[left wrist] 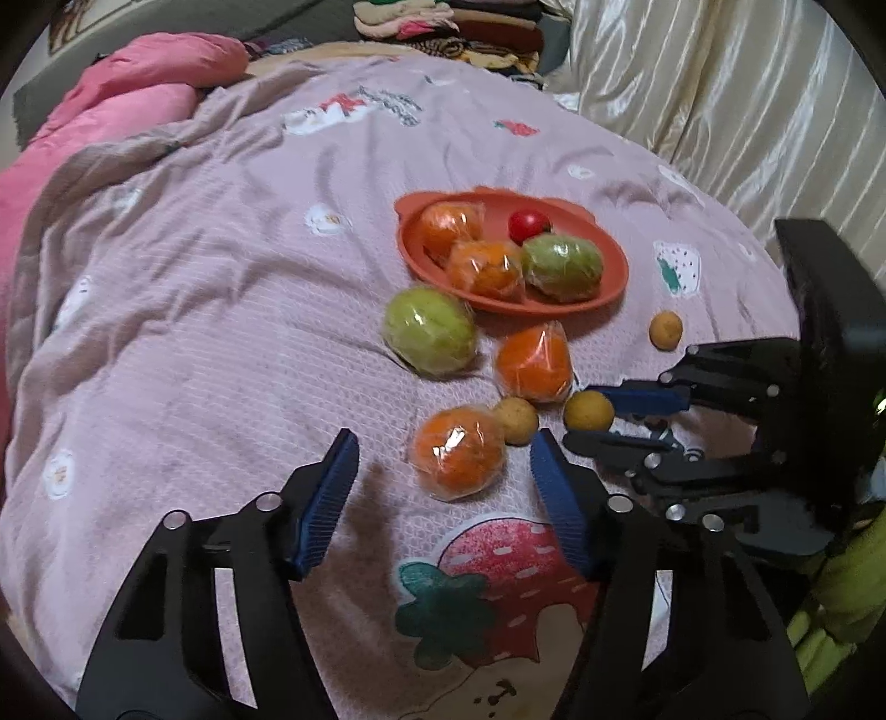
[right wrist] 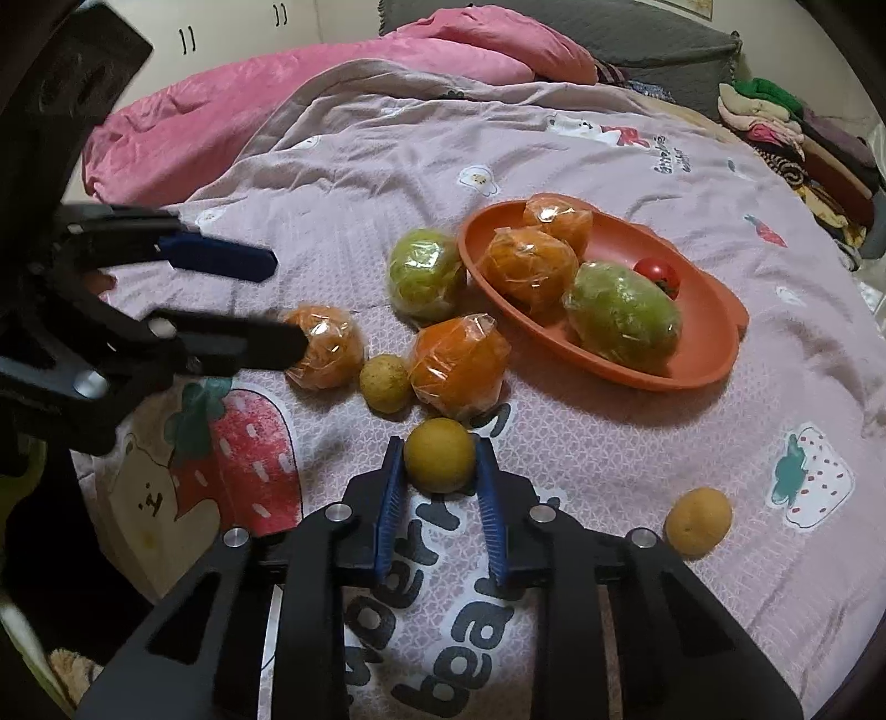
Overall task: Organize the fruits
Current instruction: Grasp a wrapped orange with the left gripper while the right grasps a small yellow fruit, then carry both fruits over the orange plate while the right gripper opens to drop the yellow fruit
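Note:
An orange plate (left wrist: 421,260) (right wrist: 714,310) on the bedspread holds two wrapped oranges, a wrapped green fruit (left wrist: 562,266) (right wrist: 623,315) and a red tomato (left wrist: 529,224) (right wrist: 656,274). My right gripper (right wrist: 439,451) (left wrist: 576,423) is shut on a small yellow fruit (right wrist: 439,462) (left wrist: 588,410). My left gripper (left wrist: 443,448) (right wrist: 288,302) is open around a wrapped orange (left wrist: 458,457) (right wrist: 326,346). Loose on the bed lie a wrapped green fruit (left wrist: 431,329) (right wrist: 425,274), another wrapped orange (left wrist: 532,363) (right wrist: 459,365) and two small yellow fruits (left wrist: 516,421) (left wrist: 665,330) (right wrist: 385,384) (right wrist: 698,529).
A pink duvet (left wrist: 127,99) (right wrist: 332,88) lies bunched at the far side of the bed. Folded clothes (left wrist: 443,27) (right wrist: 792,138) are stacked beyond. A cream curtain (left wrist: 736,105) hangs on the right in the left wrist view.

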